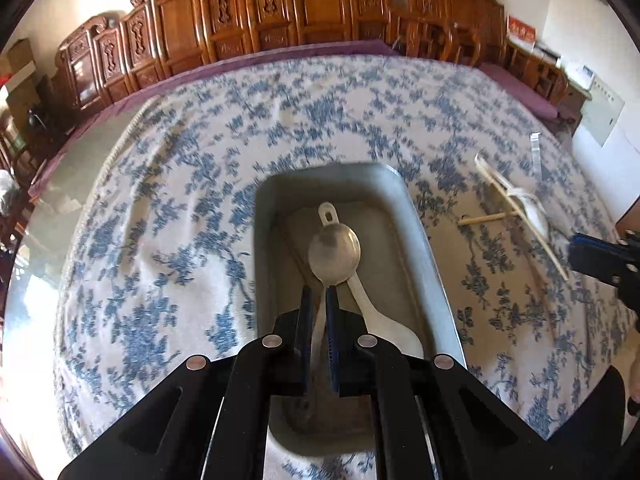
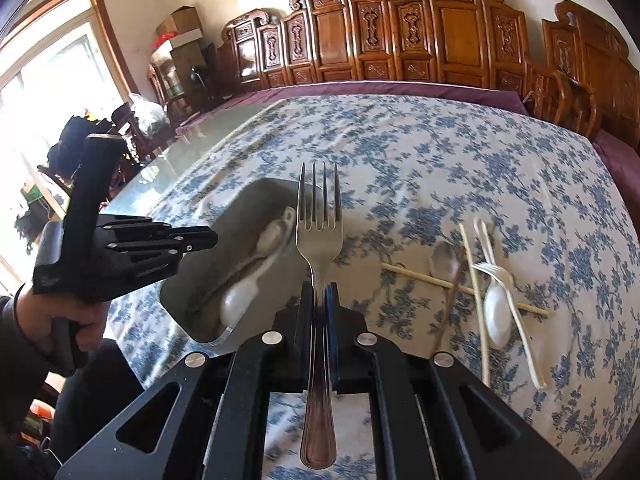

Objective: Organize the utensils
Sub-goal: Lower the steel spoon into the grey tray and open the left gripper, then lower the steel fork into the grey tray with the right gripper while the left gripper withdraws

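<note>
Sorting of cutlery into a metal tray (image 1: 400, 208) on a blue-flowered cloth (image 1: 168, 208), with both hands loaded. The left gripper (image 1: 320, 300) is closed on the handle of a metal spoon (image 1: 334, 255); the handle runs back between the two pads and the bowl projects ahead of the tips, over the tray floor. Whether the bowl already touches the white plastic spoon (image 1: 380, 320) lying in the tray cannot be told. The step in hand appears to be the placing of this spoon: the next move calls for lowering it until it rests in the tray, then parting the jaws and drawing back without dragging the handle out again.

The right gripper (image 2: 320, 294) is closed on a metal fork (image 2: 319, 228), gripped at the neck, tines forward and upward, the long handle trailing back under the camera. It hangs near the tray's right side (seen from this wrist, the tines overlap the tray's far corner). Its turn would follow, and calls for room: the left gripper (image 2: 132, 248) stands over the tray's near left.

Still loose on the cloth, well to the right of the tray: chopsticks (image 2: 476, 300) lying crossed, a second metal spoon (image 2: 444, 260), a white spoon (image 2: 498, 320) and a white plastic fork (image 2: 494, 270). The task seems under halfway.
</note>
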{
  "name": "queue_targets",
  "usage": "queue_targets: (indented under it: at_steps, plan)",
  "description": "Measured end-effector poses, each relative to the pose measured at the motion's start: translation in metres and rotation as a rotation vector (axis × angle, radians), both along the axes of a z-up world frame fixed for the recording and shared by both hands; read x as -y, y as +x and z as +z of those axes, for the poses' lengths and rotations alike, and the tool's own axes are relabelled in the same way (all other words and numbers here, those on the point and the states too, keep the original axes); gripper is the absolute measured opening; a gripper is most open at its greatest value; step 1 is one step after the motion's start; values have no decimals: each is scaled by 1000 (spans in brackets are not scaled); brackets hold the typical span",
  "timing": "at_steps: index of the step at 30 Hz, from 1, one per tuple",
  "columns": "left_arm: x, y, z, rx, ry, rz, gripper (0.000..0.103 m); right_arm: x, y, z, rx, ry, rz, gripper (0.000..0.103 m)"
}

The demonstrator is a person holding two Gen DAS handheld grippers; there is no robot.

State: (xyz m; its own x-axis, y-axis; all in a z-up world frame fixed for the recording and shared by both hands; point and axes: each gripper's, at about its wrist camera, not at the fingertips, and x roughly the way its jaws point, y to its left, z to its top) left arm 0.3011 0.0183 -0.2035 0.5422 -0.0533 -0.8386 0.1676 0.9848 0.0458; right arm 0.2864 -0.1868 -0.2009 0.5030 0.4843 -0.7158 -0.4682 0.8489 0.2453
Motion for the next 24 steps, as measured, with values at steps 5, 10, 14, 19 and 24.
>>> queue_targets:
  at_steps: [5,10,14,19,24]
  plan:
    - [-18,-20,22,58,-27,11,6,-27,6,9,3,21,25,8]
    - [-38,-32,35,105,-21,31,6,-61,16,13,-6,38,44,8]
    - [-54,-33,40,114,-28,49,6,-87,27,14,-26,45,46,8]
    - [-75,-36,47,127,-25,70,6,-115,42,4,-62,46,25,8]
    - [-91,-39,49,132,-27,93,6,-139,54,-19,-103,-12,5,8]
